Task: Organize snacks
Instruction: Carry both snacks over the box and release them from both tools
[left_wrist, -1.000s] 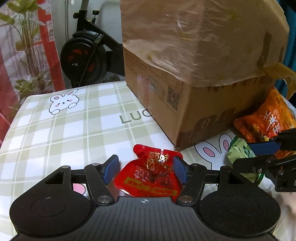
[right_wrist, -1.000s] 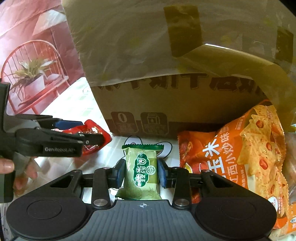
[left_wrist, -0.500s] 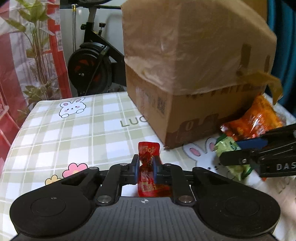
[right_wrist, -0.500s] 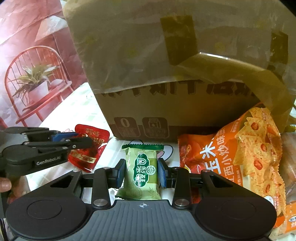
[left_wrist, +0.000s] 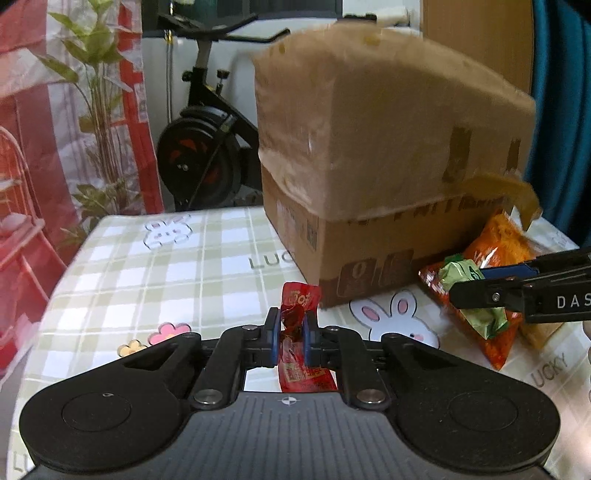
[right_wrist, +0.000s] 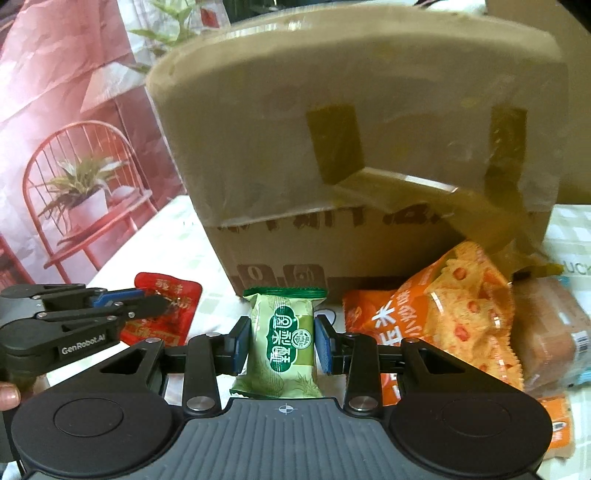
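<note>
My left gripper (left_wrist: 291, 334) is shut on a red snack packet (left_wrist: 298, 308) and holds it above the checked tablecloth. The packet also shows in the right wrist view (right_wrist: 168, 308) in the left gripper (right_wrist: 157, 304). My right gripper (right_wrist: 282, 341) is shut on a green pastry packet (right_wrist: 282, 345), lifted in front of a tall cardboard box (right_wrist: 354, 155). In the left wrist view the right gripper (left_wrist: 458, 280) holds the green packet (left_wrist: 461, 269) to the right of the box (left_wrist: 388, 155).
An orange chip bag (right_wrist: 450, 299) and a wrapped bread loaf (right_wrist: 550, 328) lie right of the box. The checked tablecloth (left_wrist: 147, 273) spreads left of the box. An exercise bike (left_wrist: 207, 147) and a red printed backdrop (right_wrist: 55, 110) stand behind the table.
My left gripper closed on the red packet and lifted it off the cloth. Both grippers rose and pulled back from the box, each still holding its packet.
</note>
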